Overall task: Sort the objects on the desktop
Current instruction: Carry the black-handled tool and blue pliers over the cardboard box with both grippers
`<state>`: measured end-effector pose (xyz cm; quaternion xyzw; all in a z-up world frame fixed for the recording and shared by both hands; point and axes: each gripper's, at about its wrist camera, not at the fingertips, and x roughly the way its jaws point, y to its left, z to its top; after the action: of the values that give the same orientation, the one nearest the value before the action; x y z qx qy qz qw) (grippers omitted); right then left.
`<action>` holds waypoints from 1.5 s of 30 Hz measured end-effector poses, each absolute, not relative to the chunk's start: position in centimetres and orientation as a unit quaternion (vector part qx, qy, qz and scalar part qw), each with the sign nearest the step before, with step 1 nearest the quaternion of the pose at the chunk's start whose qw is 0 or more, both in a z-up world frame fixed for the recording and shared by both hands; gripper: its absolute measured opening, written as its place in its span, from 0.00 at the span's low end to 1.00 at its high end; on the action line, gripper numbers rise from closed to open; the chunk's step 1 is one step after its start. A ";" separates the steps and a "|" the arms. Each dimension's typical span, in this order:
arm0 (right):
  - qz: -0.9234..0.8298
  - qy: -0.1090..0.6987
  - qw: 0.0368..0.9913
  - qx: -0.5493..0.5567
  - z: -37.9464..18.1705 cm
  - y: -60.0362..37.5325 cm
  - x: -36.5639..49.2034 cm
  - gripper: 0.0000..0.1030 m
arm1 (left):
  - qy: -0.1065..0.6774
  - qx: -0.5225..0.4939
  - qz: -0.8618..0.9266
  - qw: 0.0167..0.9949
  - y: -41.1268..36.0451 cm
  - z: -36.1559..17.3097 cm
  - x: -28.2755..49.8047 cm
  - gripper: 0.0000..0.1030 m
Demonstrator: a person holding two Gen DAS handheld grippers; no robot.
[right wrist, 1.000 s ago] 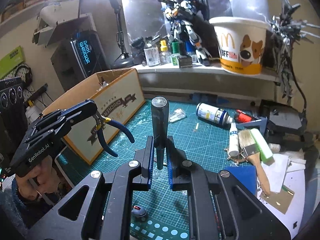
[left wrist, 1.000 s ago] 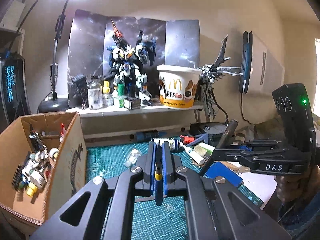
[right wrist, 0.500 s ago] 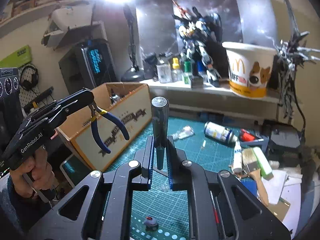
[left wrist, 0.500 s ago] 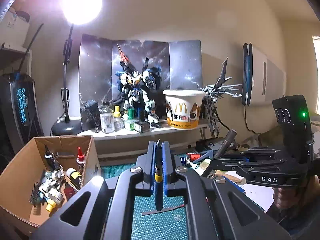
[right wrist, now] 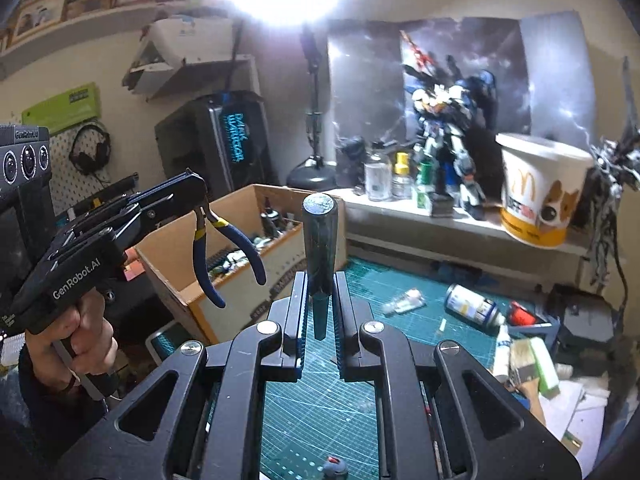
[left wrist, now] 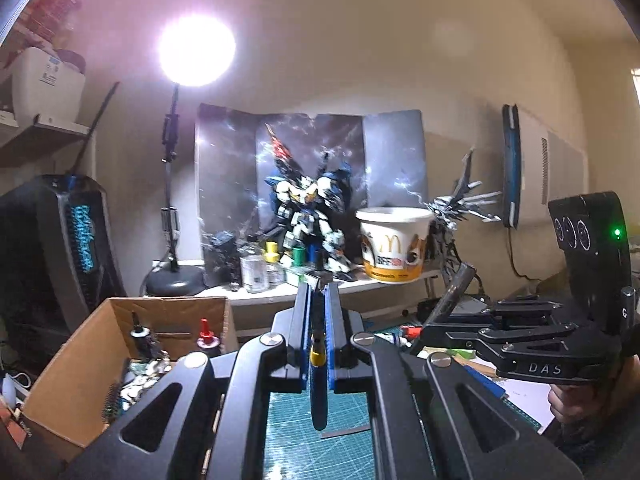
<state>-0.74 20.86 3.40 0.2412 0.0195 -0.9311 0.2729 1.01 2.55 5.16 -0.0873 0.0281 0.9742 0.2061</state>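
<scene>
Blue-handled pliers [left wrist: 319,384] with a yellow collar are clamped in my left gripper [left wrist: 318,294], handles hanging down. In the right wrist view the left gripper [right wrist: 196,190] holds those pliers [right wrist: 230,240] in the air beside the open cardboard box [right wrist: 182,294]. My right gripper [right wrist: 320,284] is shut on a dark cylindrical tool [right wrist: 320,240] that stands upright between its fingers. From the left wrist view this tool [left wrist: 454,296] sticks up at a slant from the right gripper [left wrist: 424,334]. The box [left wrist: 80,344] holds several small tools and bottles.
A green cutting mat [right wrist: 400,280] covers the desk, with a spray can [right wrist: 474,304], a small tube [right wrist: 402,300], a brush [right wrist: 524,364] and papers on its right side. The back shelf carries a paper bucket [right wrist: 540,200], a model robot [right wrist: 452,152], jars and a lamp base [right wrist: 312,178].
Both grippers have risen and tilted upward, so more wall and lamp show. The left gripper with the pliers has drifted closer to the cardboard box. Both grips are unchanged.
</scene>
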 end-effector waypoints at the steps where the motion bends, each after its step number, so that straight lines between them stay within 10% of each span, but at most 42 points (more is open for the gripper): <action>1: -0.930 0.021 0.277 0.240 3.5 20.5 -0.8 0.11 | 0.028 -0.087 0.975 0.201 2.2 5.3 1.2 0.06; 45: -0.854 0.078 0.480 0.185 5.3 6.9 1.5 0.11 | 0.014 -0.084 0.996 -0.015 -9.5 6.8 8.1 0.06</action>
<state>1.50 6.90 5.26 0.1850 0.0780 -0.8541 0.4798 8.06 -9.46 6.78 -0.0841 0.0142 0.9962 -0.0148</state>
